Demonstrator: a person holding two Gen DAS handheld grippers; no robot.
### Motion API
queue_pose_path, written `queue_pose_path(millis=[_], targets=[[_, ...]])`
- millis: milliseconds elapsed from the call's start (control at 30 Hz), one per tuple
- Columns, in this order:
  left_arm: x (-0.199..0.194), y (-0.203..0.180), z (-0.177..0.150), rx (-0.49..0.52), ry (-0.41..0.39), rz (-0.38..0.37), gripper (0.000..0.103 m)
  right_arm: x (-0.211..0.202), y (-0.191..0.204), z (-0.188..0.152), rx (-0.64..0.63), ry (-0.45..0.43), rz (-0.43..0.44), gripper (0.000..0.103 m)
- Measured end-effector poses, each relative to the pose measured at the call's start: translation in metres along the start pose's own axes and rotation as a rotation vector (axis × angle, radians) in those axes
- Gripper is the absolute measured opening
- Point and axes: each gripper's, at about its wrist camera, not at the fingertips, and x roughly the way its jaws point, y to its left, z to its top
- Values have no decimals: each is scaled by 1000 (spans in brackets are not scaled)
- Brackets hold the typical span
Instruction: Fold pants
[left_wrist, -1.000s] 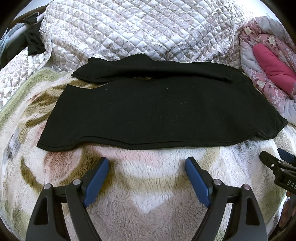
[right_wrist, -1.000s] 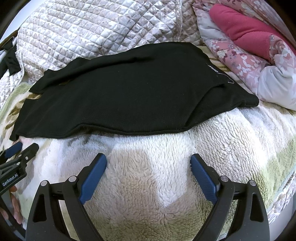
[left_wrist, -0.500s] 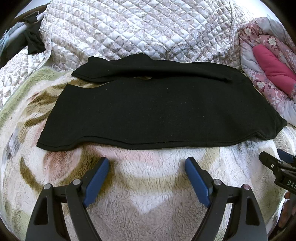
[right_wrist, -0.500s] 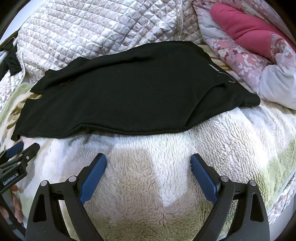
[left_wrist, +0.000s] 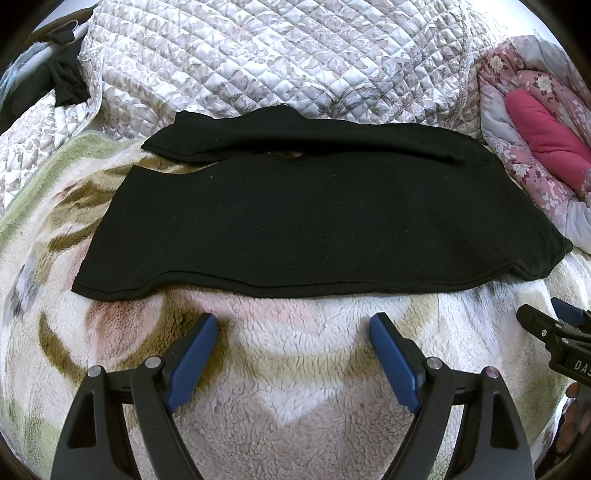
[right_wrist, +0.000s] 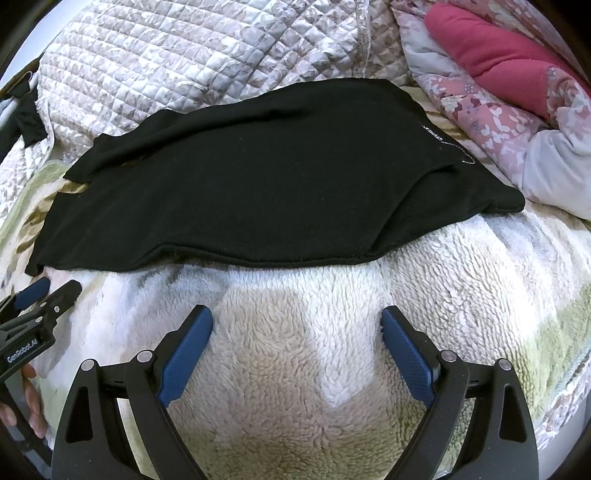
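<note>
The pants (left_wrist: 314, 221) lie crosswise just ahead of both spread, empty grippers, left (left_wrist: 293, 326) nearer the cuffs, right (right_wrist: 297, 319) nearer the waist

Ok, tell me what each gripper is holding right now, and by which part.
Nothing is held. The left gripper and right gripper are both open over the fleece blanket, short of the black pants.
</note>
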Motion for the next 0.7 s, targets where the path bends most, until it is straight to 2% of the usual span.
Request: queue_pose_path(millis=[267,333,467,600,700], targets=[[-3,-3,-4,9,11,-3,86,-4,-4,4,8,42,28,91],[-4,-3,-4,14,8,-8,86,-10,-6,4,22,35,39,86],[-9,-4,-1,37,-3,0,86,-17,-15,9,61,19,67,83],[-14,6,5,1,-10,-9,86,-22,-33,19,136,-4,95,83],[-21,22,12,-62,-28,-3,86,-15,-54,24,230,-1,136,83]])
